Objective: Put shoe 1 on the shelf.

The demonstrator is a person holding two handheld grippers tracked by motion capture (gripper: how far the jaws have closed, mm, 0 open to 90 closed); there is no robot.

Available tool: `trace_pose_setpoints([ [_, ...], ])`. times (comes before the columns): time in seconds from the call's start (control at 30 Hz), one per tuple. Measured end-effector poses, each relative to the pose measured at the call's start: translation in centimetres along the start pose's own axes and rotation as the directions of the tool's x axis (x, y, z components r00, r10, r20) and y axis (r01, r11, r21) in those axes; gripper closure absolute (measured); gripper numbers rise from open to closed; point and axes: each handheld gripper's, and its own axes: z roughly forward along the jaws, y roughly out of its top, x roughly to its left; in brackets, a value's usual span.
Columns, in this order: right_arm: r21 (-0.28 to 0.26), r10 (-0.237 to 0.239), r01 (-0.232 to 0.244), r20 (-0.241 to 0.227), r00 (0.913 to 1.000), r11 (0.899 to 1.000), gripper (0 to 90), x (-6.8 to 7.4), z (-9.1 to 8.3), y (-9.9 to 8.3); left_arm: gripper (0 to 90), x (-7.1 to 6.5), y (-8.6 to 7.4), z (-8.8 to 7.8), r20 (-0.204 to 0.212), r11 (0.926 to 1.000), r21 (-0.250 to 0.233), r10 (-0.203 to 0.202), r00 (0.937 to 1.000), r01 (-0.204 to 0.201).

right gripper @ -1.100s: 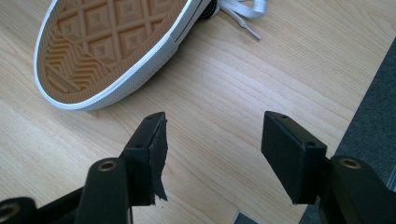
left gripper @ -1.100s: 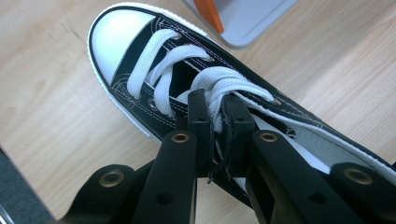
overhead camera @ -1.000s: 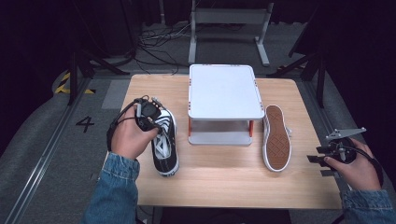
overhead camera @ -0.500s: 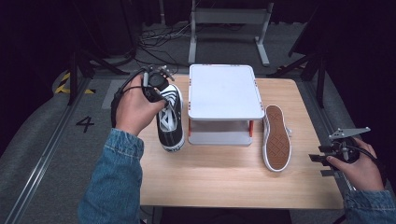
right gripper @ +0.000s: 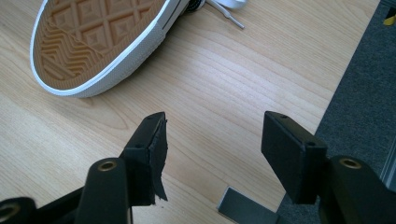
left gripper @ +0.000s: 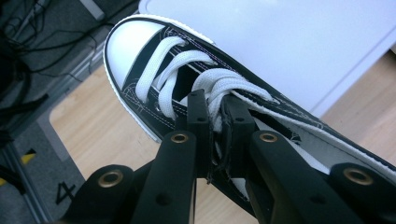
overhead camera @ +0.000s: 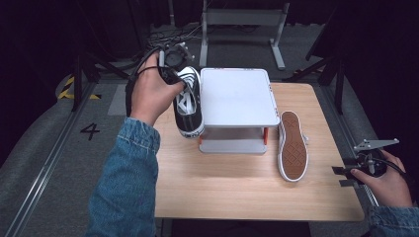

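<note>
Nearest you, your right gripper [overhead camera: 346,176] hangs over the table's [overhead camera: 237,197] near right corner, its jaws standing well apart with nothing between them; in the right gripper view [right gripper: 212,154] bare wood shows through the gap. Just beyond it lies the overturned shoe [overhead camera: 292,145], on its side with its tan sole [right gripper: 93,37] facing up, one loose white lace end trailing onto the wood. That shoe rests right beside the white stand [overhead camera: 237,96] in the middle of the table, touching or nearly touching its right edge.

Farther out on the left, your left hand [overhead camera: 148,91] holds the left gripper [left gripper: 217,116] up, jaws pinched tight on the tongue and laces of the black sneaker [overhead camera: 188,101]. In the left gripper view you see the two black jaws squeezed close with white lace bunched between them, the white toe cap [left gripper: 135,46] pointing away. The black sneaker hangs clear of the table, toe toward the far edge, its right side just beside the stand's left edge. Past the table, cables and a metal frame [overhead camera: 242,19] sit on the grey floor.
</note>
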Motion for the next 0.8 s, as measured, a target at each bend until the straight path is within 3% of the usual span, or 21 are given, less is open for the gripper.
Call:
trace_pose_setpoints([
  [0.1,-0.002,0.009,-0.009,0.002,1.0,1.0,42.0,0.0,-0.3,-0.2,83.9,-0.4,1.7,0.9,-0.017,0.9994,-0.024,0.023,0.9996,-0.024],
  [0.23,-0.003,0.01,-0.01,0.001,1.0,1.0,42.0,-0.1,-0.3,-0.4,83.9,-0.6,2.8,1.7,-0.008,0.9983,-0.051,0.028,0.9996,-0.028],
  [0.43,-0.003,0.016,-0.016,0.0,0.9999,1.0,42.0,-0.3,-0.3,-0.8,83.8,-1.2,4.9,3.6,-0.023,0.9965,-0.06,0.057,0.9981,-0.059],
  [0.8,-0.007,0.039,-0.039,0.01,0.9992,0.999,42.0,-0.6,-1.1,-2.0,83.8,-1.9,7.5,6.8,-0.042,0.9927,-0.092,0.075,0.9963,-0.079],
])
